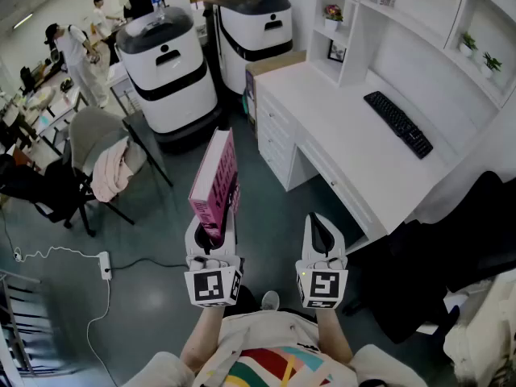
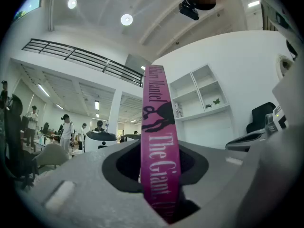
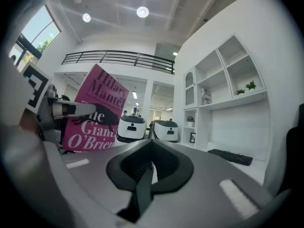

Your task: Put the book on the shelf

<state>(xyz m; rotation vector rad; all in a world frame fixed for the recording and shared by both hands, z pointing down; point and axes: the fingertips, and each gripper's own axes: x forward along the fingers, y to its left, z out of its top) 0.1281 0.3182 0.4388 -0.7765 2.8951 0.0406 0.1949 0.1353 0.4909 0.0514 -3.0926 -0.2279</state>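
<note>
left gripper [image 1: 213, 240]: my jaws are clamped on the lower end of the pink book [image 1: 216, 180], which stands upright out of them, its spine toward the gripper's camera. right gripper [image 1: 324, 234]: jaws brought together with nothing between them, held just beside the left one and clear of the book. the book is in the air above the floor, in front of me, well apart from the white shelf [image 1: 419, 22] that rises over the desk [image 1: 347, 127] at the right. the desk carries a keyboard [image 1: 397, 122]. the shelf's compartments hold small plants and a framed picture, and several show open room.

progress, as i judge it: the pick-up is done and the grip looks firm, so the first part of the task is complete. what is left is the carry to the right and up toward the shelf, turning the book to fit a compartment, setting it down and letting go. none of that is begun as far as the views show.
</note>
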